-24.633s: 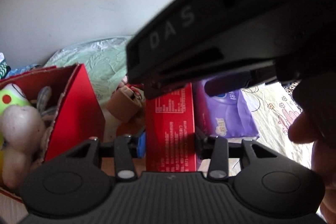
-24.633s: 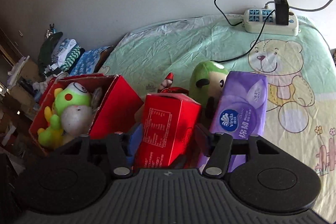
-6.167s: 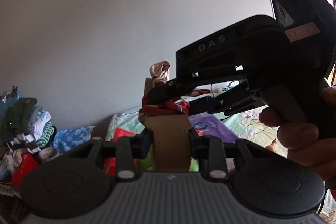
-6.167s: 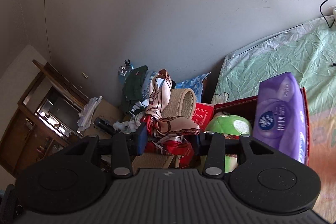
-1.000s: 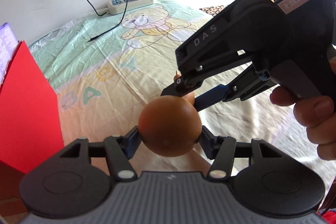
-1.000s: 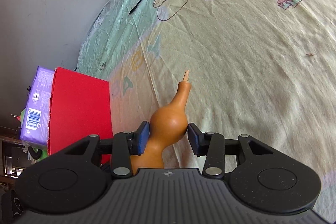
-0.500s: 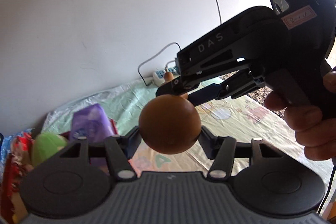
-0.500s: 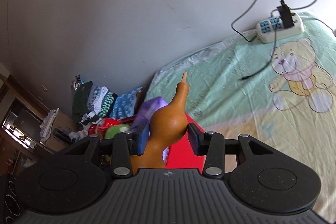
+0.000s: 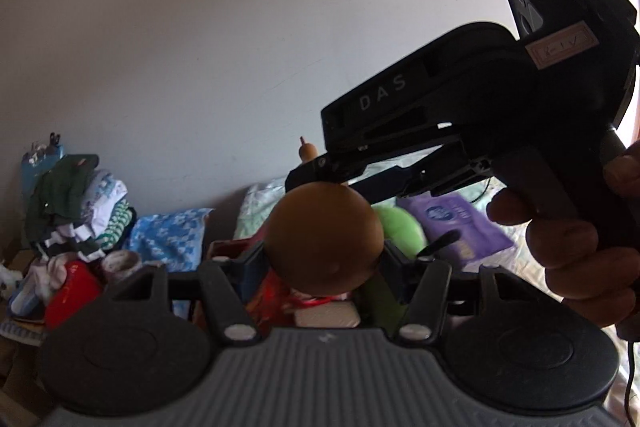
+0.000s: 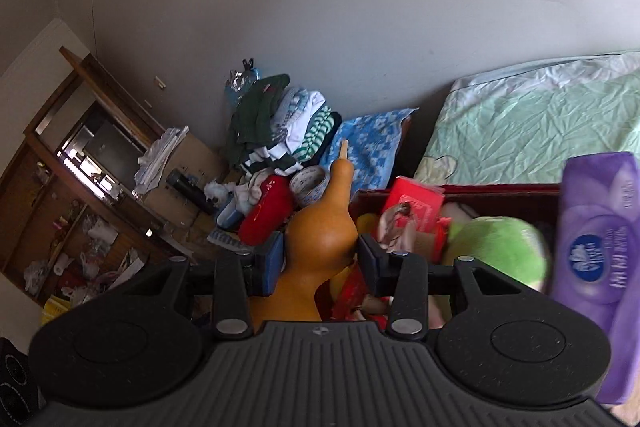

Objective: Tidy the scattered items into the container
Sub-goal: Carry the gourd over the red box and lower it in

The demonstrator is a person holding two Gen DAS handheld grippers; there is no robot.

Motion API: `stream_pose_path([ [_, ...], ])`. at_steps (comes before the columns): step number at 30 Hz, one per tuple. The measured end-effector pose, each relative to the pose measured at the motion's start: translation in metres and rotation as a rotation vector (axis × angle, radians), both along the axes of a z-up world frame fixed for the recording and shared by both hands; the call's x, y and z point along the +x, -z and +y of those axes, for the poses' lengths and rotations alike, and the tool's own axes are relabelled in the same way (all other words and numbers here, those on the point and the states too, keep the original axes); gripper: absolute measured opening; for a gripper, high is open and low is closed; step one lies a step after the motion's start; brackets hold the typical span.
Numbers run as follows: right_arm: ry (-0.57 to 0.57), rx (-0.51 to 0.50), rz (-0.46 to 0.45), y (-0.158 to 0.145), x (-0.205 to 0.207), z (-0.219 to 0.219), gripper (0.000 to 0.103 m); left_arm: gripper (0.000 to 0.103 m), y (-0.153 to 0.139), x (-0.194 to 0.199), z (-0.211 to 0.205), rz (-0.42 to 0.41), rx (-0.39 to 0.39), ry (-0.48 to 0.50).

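1. The bed with its green sheet is lying far right, and the red container is sitting on its near edge, already crowded with a green plush toy, a purple tissue pack, a red box and other bits.
2. The gourd is the item in hand: it is hanging in the air just left of the container's left wall, neck pointing away.
3. The left gripper is clamping the gourd's round belly between half-spread jaws; the right gripper is pinching the narrower waist with jaws nearly closed.
4. The step appears to be the carry to the container.
5. The next move is calling for both hands shifting right together over the opening, finding a gap beside the plush toy, lowering, then letting go in unison.
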State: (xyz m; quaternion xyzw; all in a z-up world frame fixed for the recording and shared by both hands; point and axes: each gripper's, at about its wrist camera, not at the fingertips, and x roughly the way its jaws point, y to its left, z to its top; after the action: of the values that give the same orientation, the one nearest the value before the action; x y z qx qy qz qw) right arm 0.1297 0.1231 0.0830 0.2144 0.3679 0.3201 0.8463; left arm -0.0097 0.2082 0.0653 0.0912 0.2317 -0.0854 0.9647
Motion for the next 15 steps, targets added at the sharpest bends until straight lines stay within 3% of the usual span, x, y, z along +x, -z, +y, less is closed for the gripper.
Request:
stream_pose_path([
  [5,-0.047,-0.06,-0.001,0.015,0.002,0.044,0.044,0.06,0.015,-0.006,0.034,0.03,0.039,-0.053],
  [9,-0.07,-0.166,-0.034,0.038,-0.002,0.072,0.044,0.061,0.032,-0.005,0.052,0.083,0.053,-0.046],
  [13,-0.06,-0.264,-0.198,0.045,-0.021,0.086,0.044,0.063,0.058,0.0,0.058,0.148,0.092,-0.046],
  [15,-0.033,-0.277,-0.247,0.047,-0.023,0.086,0.043,0.064,0.061,-0.007,0.062,0.123,0.072,-0.036],
])
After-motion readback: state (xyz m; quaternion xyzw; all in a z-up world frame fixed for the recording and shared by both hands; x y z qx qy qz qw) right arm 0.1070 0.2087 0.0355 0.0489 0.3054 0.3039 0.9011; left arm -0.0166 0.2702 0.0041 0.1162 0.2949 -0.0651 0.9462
